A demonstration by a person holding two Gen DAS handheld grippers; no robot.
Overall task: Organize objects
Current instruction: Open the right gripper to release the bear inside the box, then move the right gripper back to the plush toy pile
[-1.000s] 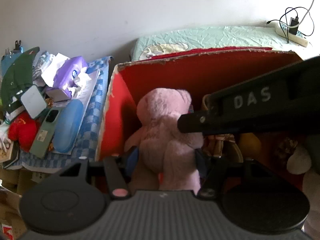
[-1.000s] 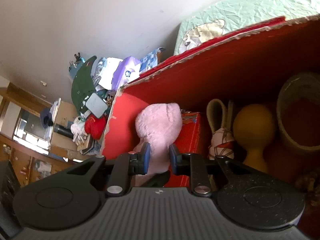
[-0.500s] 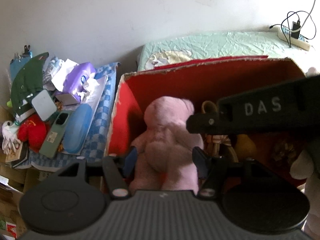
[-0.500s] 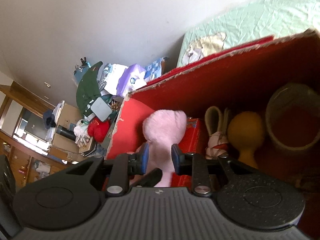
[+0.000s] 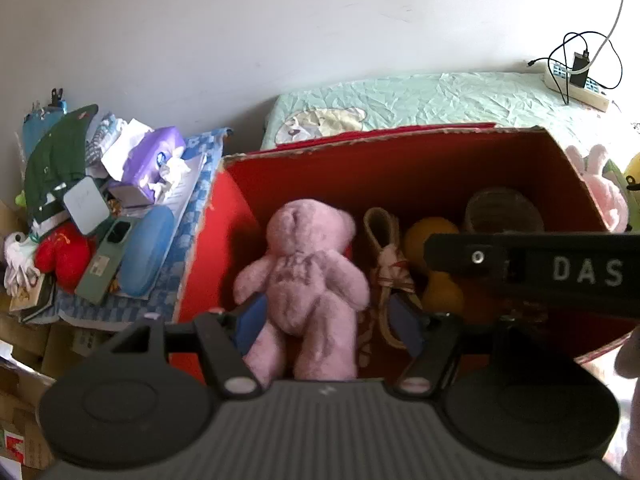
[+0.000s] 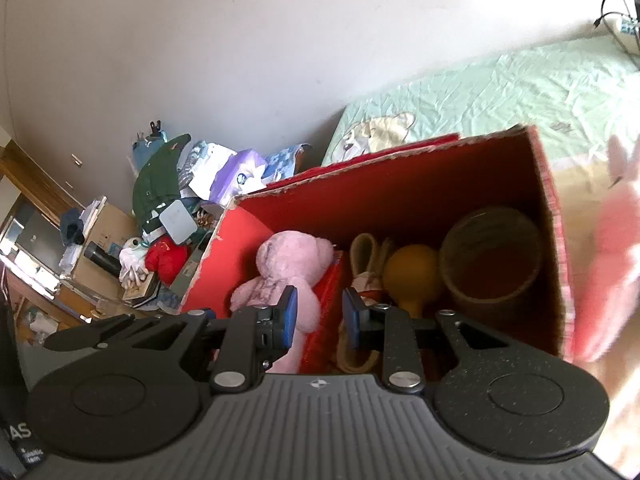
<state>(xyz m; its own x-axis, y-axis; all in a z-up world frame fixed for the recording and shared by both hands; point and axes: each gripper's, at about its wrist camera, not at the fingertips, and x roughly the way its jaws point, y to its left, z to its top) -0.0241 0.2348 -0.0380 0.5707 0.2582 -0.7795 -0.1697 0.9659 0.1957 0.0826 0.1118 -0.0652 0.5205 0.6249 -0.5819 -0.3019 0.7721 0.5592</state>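
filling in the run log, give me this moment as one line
stage: pink teddy bear set in red box | left gripper: opening, astride bear, pads clear | right gripper: open, empty

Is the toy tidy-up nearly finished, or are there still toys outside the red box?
Partly done. The pink teddy bear already lies in the red box, beside a yellow toy and a round basket. The left gripper is opening around the bear; the right gripper holds nothing. A pink bunny outside the box and the cluttered pile remain.
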